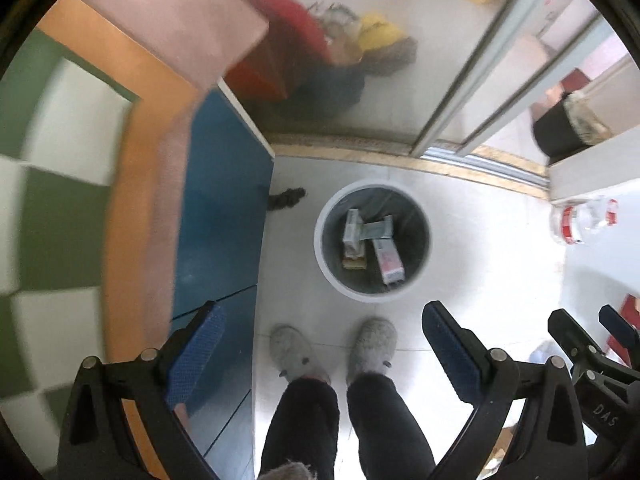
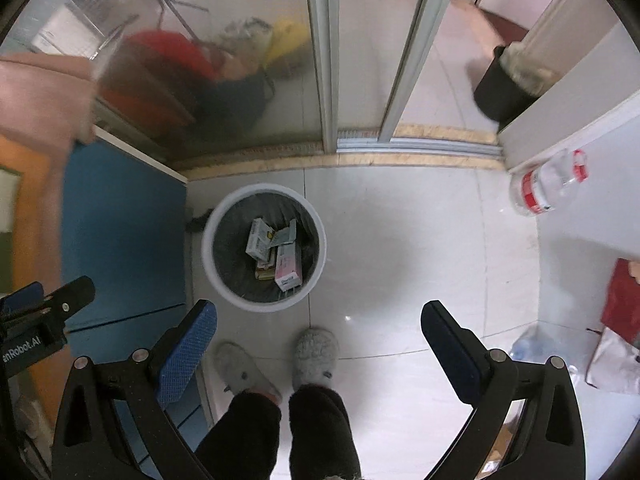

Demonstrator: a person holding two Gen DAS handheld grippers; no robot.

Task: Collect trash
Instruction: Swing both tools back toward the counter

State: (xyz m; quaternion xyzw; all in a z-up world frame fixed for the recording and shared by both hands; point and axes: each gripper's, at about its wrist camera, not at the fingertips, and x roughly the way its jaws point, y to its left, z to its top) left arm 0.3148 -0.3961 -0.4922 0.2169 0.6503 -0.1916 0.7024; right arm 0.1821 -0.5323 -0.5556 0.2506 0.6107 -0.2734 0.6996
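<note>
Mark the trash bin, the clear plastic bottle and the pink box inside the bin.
trash bin (image 2: 208, 256), right wrist view, white rim.
clear plastic bottle (image 2: 534, 192), right wrist view, red label.
pink box (image 2: 289, 266), right wrist view, top face.

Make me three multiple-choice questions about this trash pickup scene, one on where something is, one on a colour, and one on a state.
1. Where is the round trash bin?
A. On the floor beside the blue cabinet
B. On top of the blue cabinet
C. Behind the glass door

2. What colour are the pads on the tongs?
A. Red
B. Blue
C. Yellow

3. What state are the left tongs and right tongs in?
A. Both shut on boxes
B. One open, one shut
C. Both open and empty

Answers:
1. A, the bin stands on the pale floor tiles next to the cabinet's side, in front of the person's slippers.
2. B, the finger pads show blue textured facing.
3. C, each pair of fingers stands wide apart with only floor between; the small boxes already lie inside the bin.
</note>
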